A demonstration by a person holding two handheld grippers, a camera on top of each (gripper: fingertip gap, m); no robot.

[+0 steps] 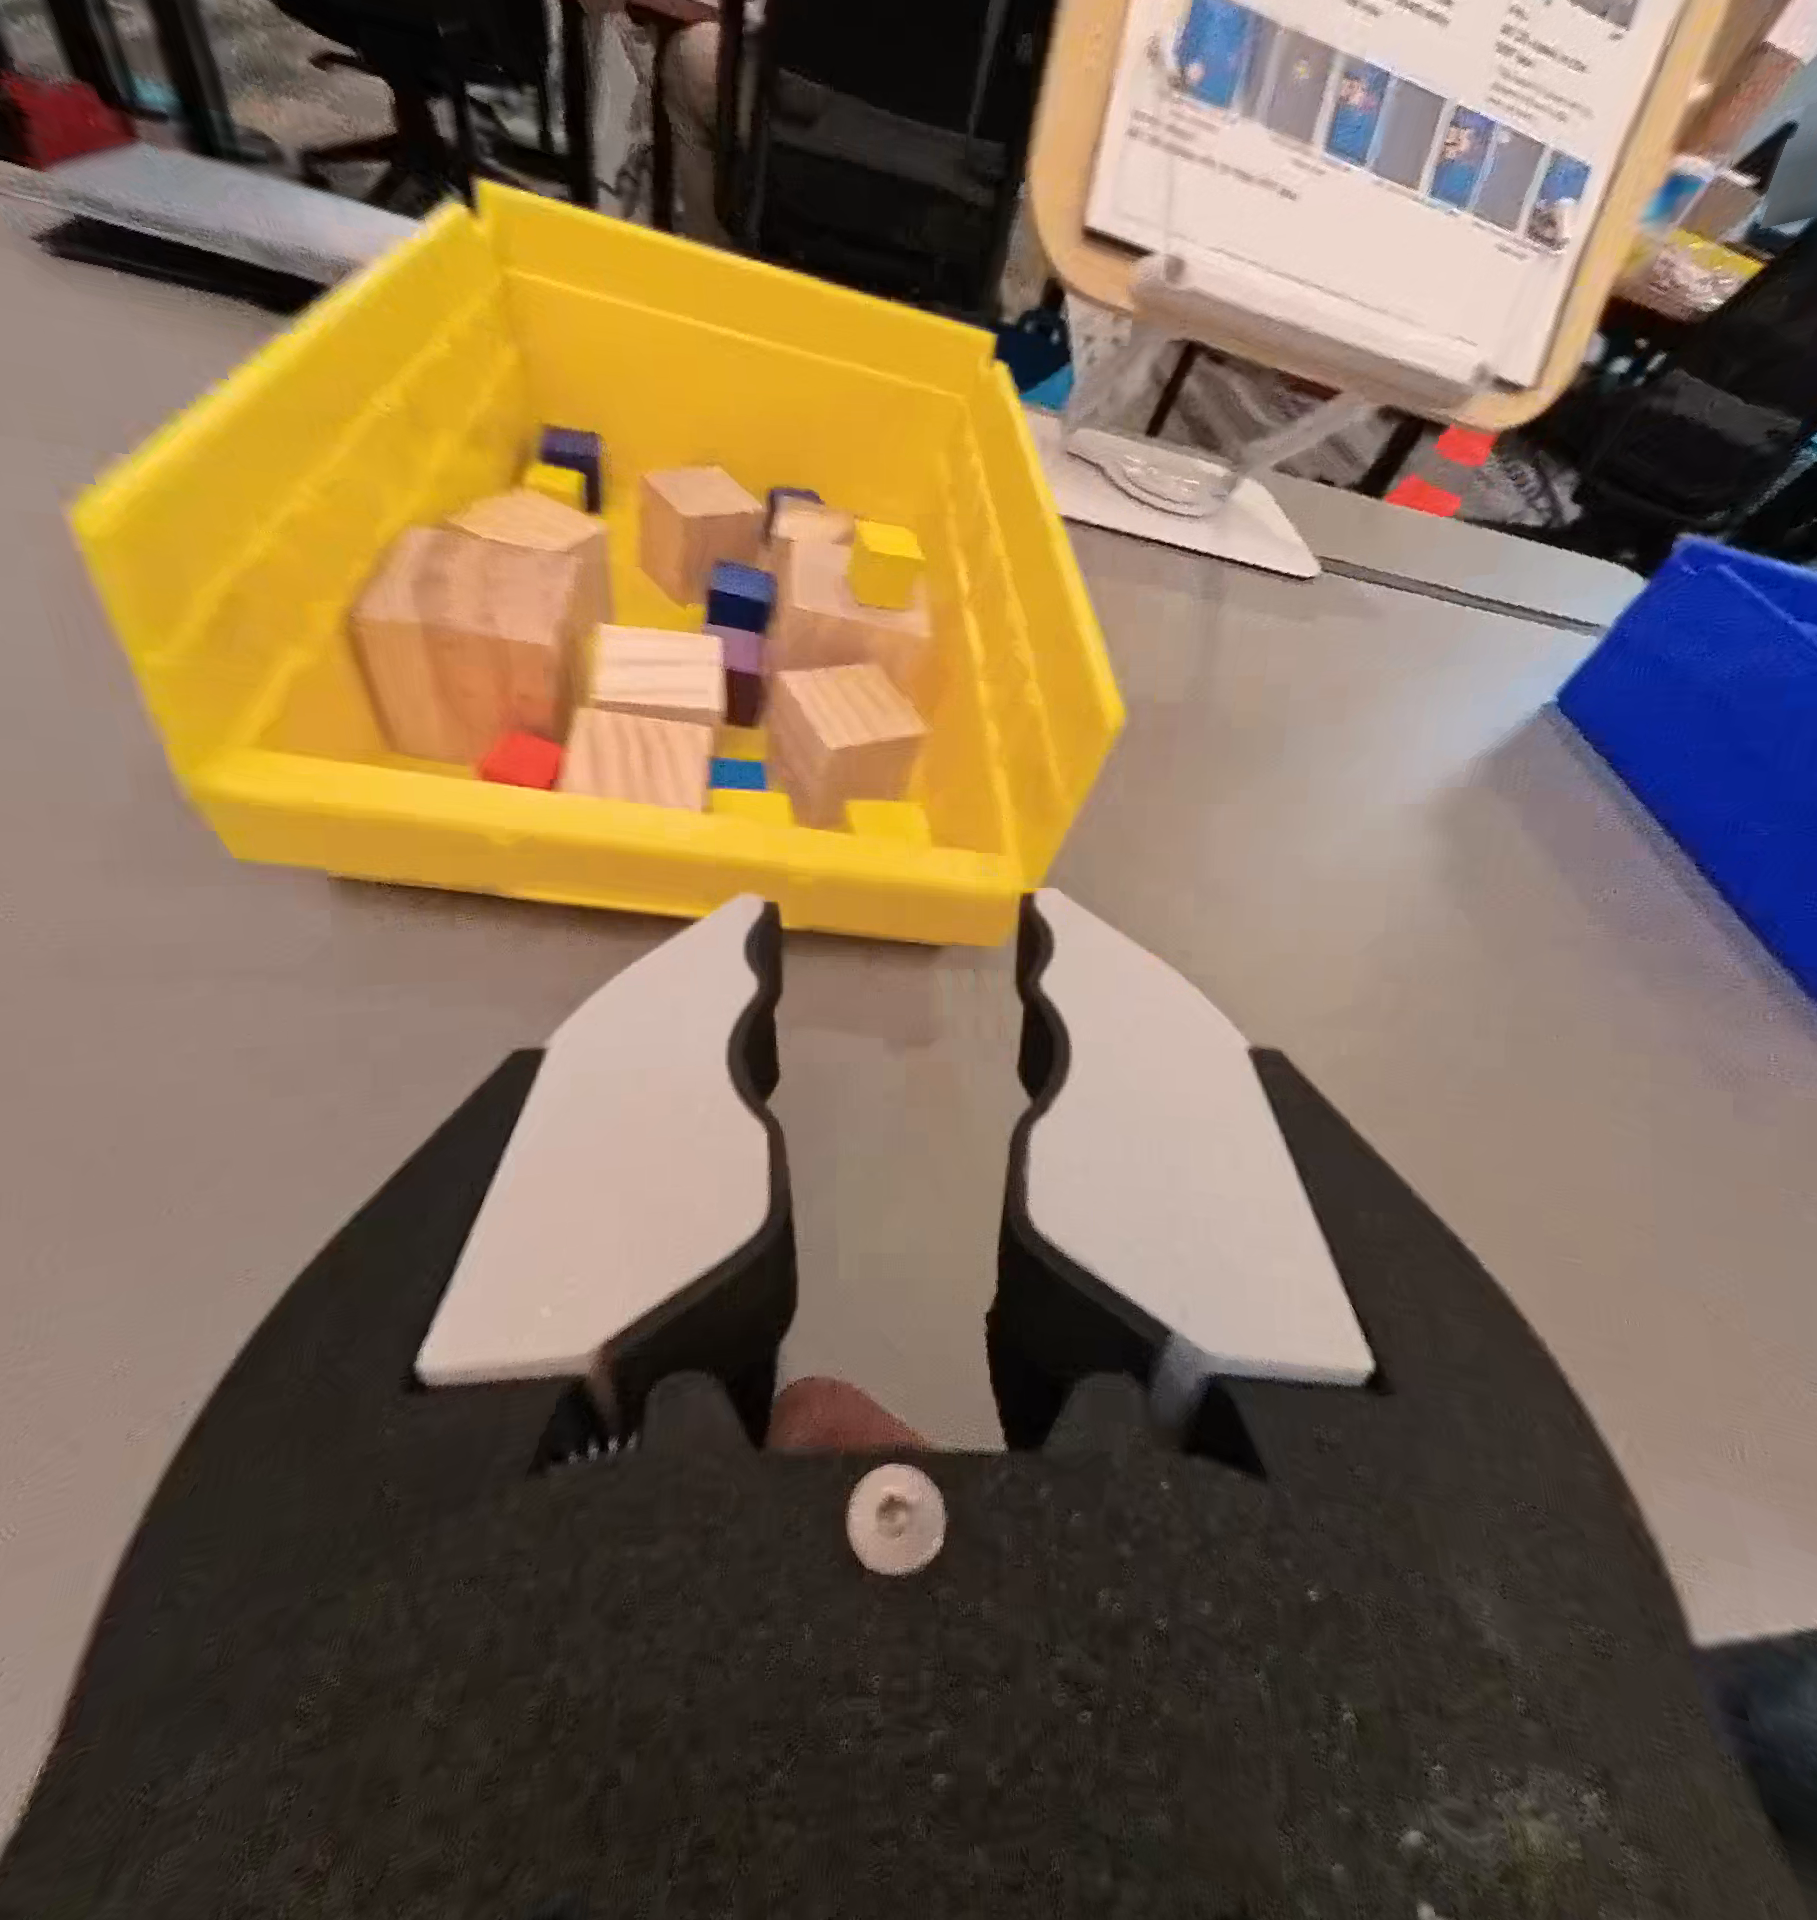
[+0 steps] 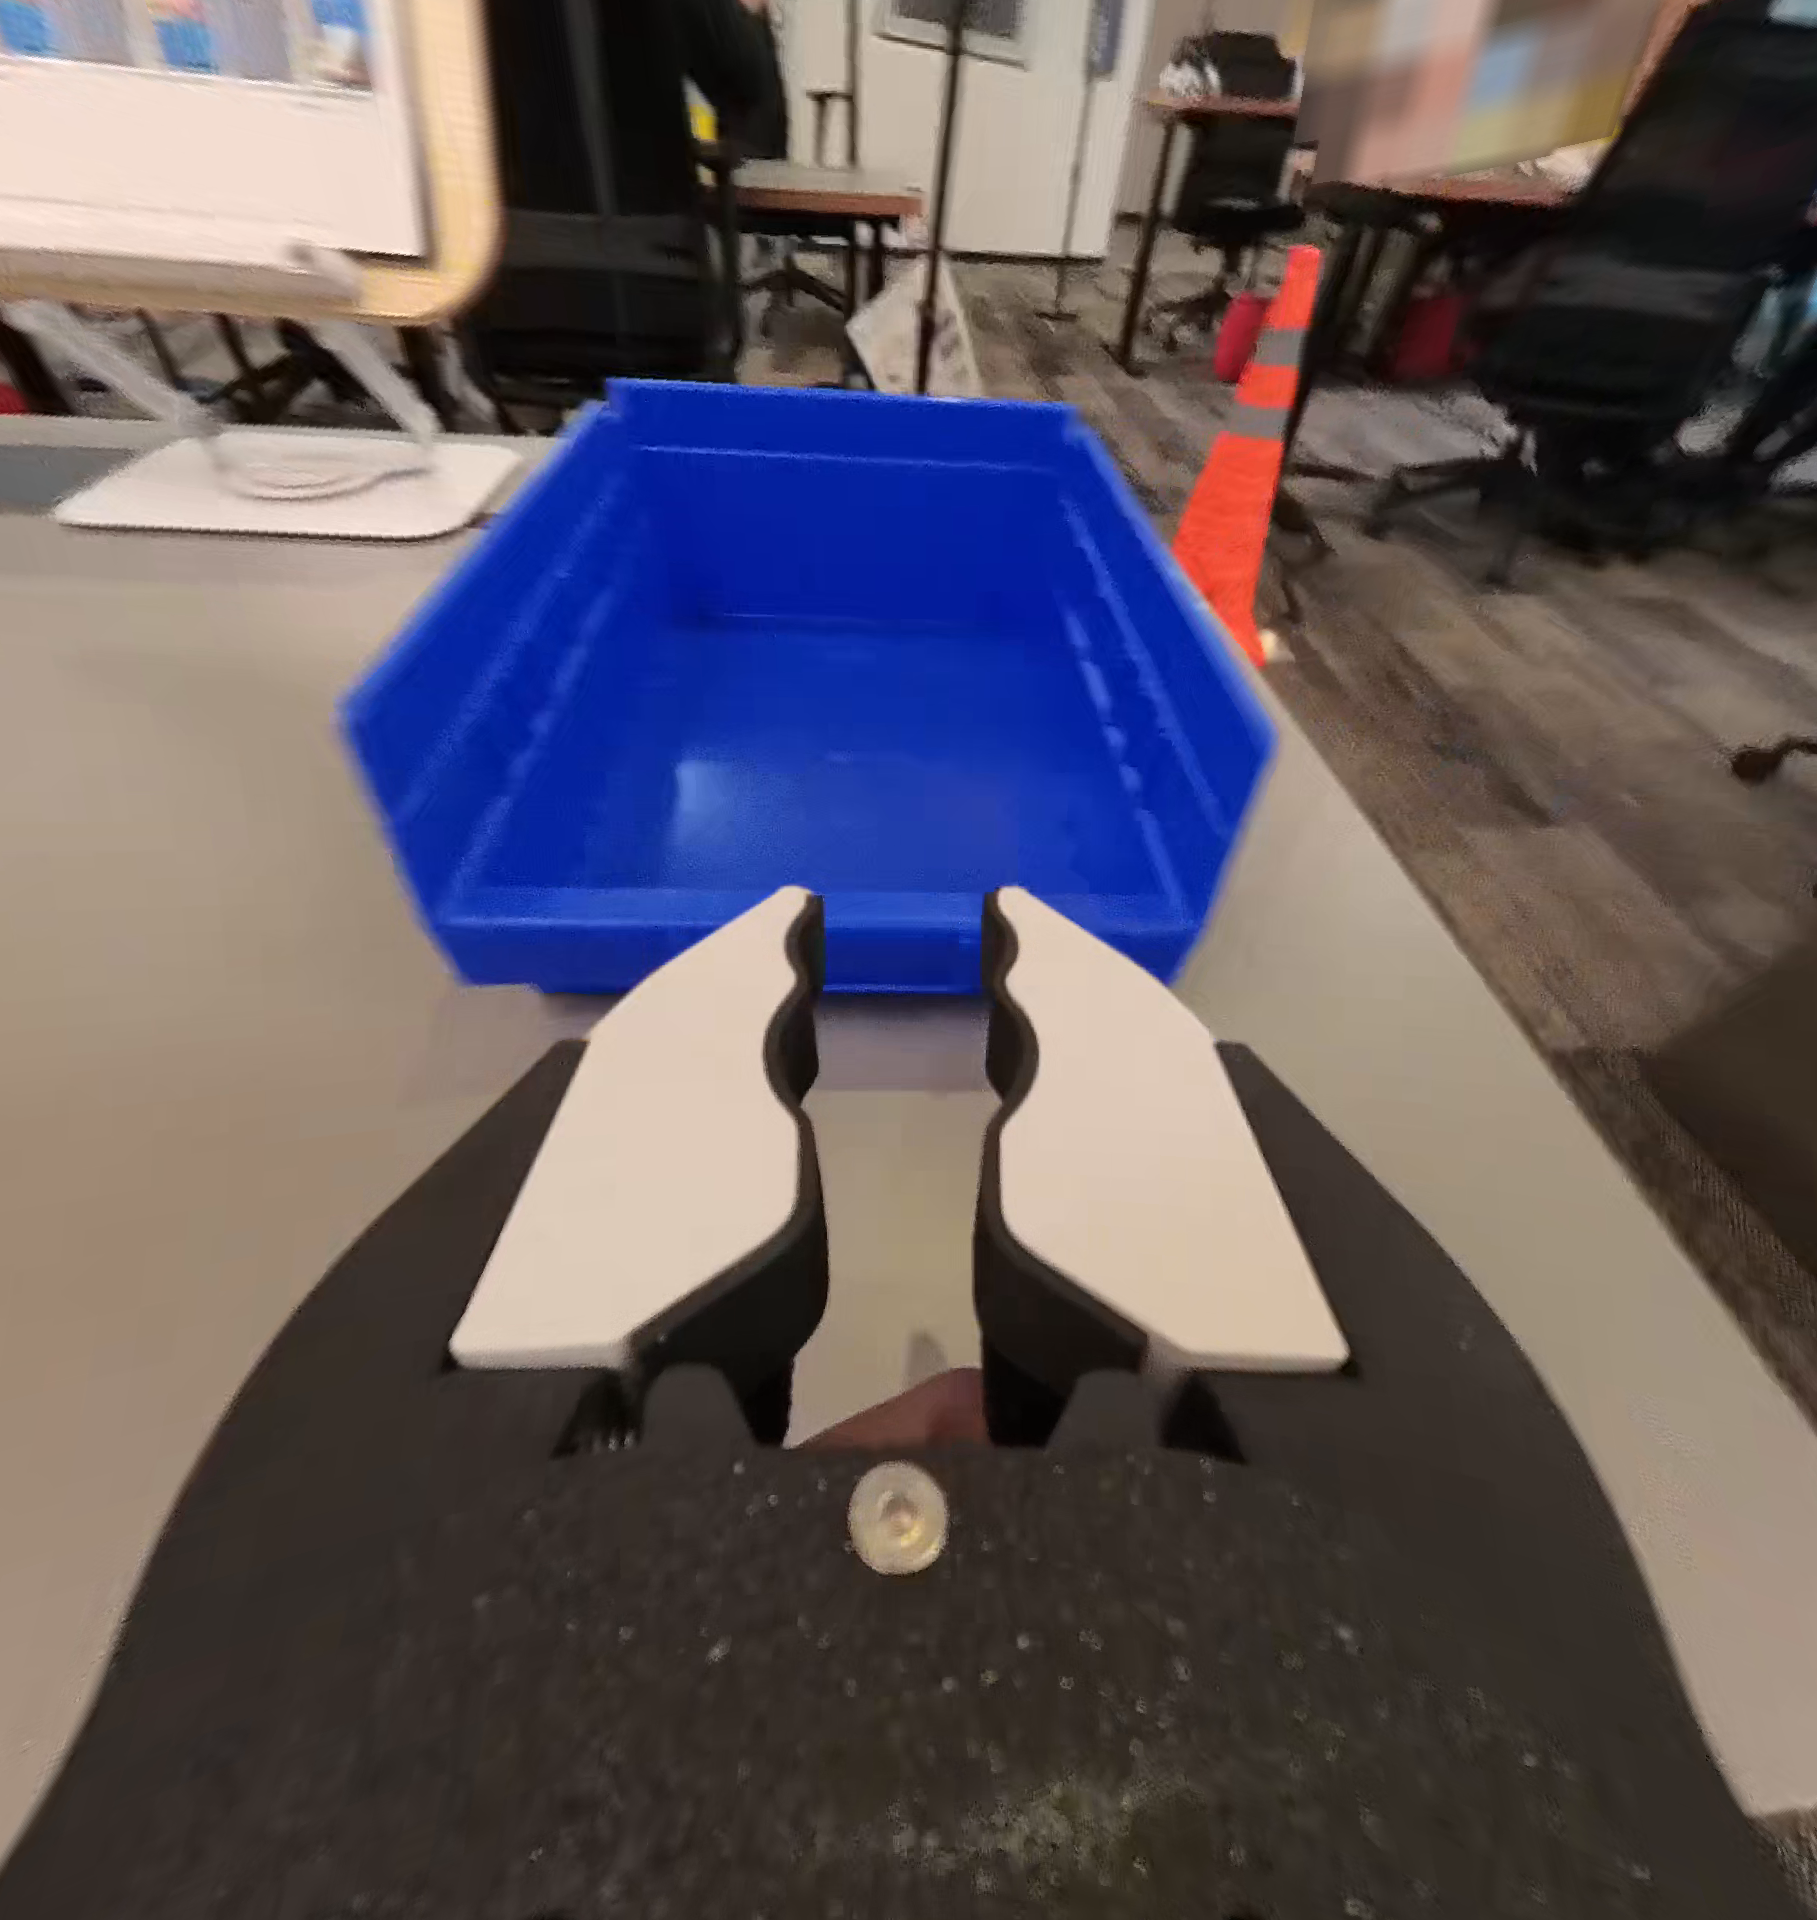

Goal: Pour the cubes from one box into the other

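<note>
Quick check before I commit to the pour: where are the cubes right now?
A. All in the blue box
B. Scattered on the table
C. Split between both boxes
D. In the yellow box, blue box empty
D: the wooden and coloured cubes all lie in the yellow box, while the blue box in the right wrist view shows only its bare floor.

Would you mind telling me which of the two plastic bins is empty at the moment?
The blue plastic bin is empty, its bare floor showing; the yellow plastic bin holds the wooden and coloured cubes.
</note>
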